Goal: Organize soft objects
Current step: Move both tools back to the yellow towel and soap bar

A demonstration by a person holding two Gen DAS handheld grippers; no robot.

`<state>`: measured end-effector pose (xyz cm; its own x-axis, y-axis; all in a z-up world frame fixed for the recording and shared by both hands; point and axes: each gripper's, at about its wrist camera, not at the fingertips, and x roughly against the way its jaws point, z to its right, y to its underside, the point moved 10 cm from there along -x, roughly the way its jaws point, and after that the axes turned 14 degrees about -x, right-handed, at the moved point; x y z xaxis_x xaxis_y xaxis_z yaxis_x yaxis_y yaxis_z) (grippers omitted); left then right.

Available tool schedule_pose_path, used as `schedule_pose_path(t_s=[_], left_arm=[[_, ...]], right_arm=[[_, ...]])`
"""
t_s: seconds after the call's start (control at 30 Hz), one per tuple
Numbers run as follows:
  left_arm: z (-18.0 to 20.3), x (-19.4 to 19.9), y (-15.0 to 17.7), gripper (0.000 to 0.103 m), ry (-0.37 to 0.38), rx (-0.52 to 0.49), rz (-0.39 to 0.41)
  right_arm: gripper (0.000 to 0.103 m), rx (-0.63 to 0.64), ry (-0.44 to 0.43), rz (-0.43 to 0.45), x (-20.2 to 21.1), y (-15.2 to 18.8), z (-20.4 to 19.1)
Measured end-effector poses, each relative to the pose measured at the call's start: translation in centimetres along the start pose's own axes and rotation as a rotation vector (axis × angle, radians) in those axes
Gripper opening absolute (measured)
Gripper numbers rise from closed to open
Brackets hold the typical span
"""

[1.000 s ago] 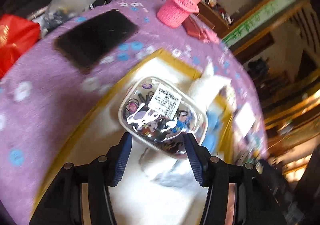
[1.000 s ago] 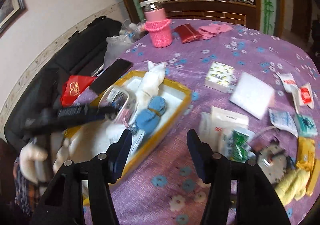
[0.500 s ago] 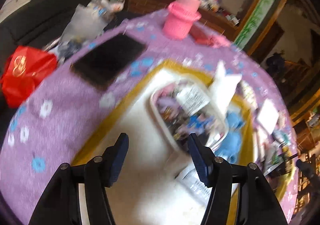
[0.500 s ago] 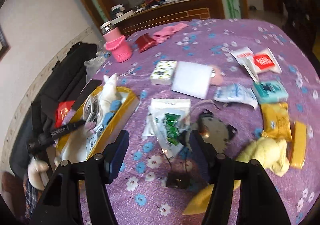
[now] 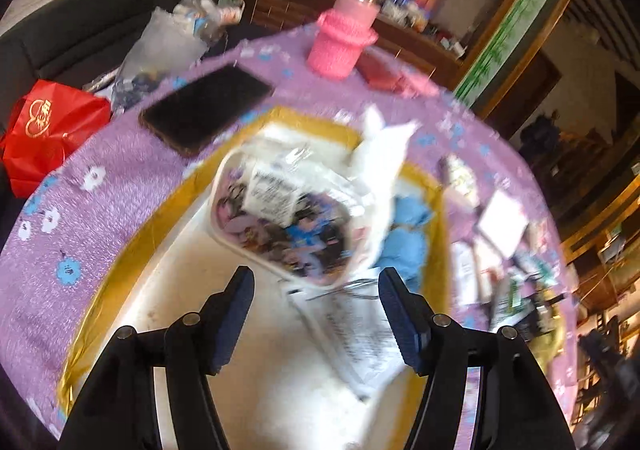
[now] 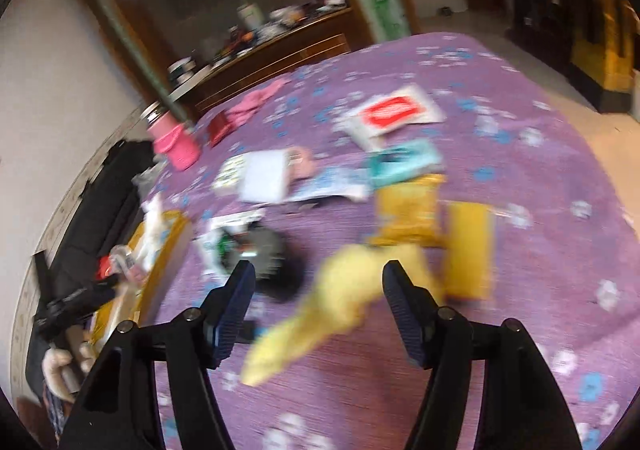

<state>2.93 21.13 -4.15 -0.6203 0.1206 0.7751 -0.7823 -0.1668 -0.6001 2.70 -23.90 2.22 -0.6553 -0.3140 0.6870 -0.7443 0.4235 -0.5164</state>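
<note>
Moved: since the earlier frames the right claw (image 6: 316,304) has swung from the tray side of the bench over to the pale yellow plush cloth (image 6: 340,302), its jaws just opening wider, with the cloth lying below and between them and no pad pressing it; the left claw (image 5: 314,312) has drawn back from the clear plastic pouch of small printed pieces (image 5: 280,218), jaws just opening, nothing pinched.
Handling: the yellow cloth should be light, limp and compressible; it will likely sag and trail when lifted.
Hold: best taken at the bunched thick middle, not the thin tail.
Look: fuzzy, lemon-coloured, crumpled, one end tapering toward the camera; blur hides finer detail, so it may be a towel or a toy.
Place: on the purple flowered bench cloth (image 6: 520,330), beside flat orange-yellow packets (image 6: 468,250).
Around: the yellow-rimmed white tray (image 5: 132,262) already holds the pouch, a white soft bundle (image 5: 380,166) and a blue soft item (image 5: 404,238).
</note>
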Motion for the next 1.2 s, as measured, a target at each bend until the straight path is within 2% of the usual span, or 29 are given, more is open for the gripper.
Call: schedule_pose_path(t_s=[0.1, 0.2, 0.37, 0.53, 0.67, 0.87, 1.03, 1.13, 1.2], left_arm=[[1.9, 2.5, -0.9, 0.068, 0.018, -0.021, 0.068], [6.2, 4.0, -1.5, 0.068, 0.049, -0.138, 0.114], [14.8, 3.7, 0.4, 0.068, 0.199, -0.3, 0.06], [21.5, 2.0, 3.7, 0.068, 0.26, -0.451, -0.011], [25.5, 1.2, 5.3, 0.068, 0.258, -0.586, -0.033], [32.0, 0.4, 6.5, 0.068, 0.223, -0.884, 0.046], [34.9, -0.8, 6.8, 0.069, 0.192, -1.02, 0.058], [36.0, -0.9, 6.6, 0.069, 0.195, -1.057, 0.055], [36.4, -0.9, 6.6, 0.069, 0.207, -1.063, 0.051]], right_arm=[[0.066, -0.072, 0.037, 0.024, 1.0, -0.7, 4.6], [0.066, -0.138, 0.048, 0.03, 1.3, -0.9, 7.3], [0.066, -0.158, 0.059, 0.034, 1.9, -0.7, 9.5], [0.067, -0.147, 0.068, 0.012, 1.5, -0.4, 10.2], [0.067, -0.133, 0.09, -0.014, 0.1, -0.7, 9.8], [0.066, -0.081, 0.181, -0.068, -3.0, -1.8, 9.1], [0.066, -0.031, 0.261, -0.095, -5.4, -2.5, 8.9], [0.04, -0.035, 0.296, -0.106, -5.9, -2.8, 9.6], [0.04, -0.047, 0.299, -0.105, -5.3, -2.8, 10.1]])
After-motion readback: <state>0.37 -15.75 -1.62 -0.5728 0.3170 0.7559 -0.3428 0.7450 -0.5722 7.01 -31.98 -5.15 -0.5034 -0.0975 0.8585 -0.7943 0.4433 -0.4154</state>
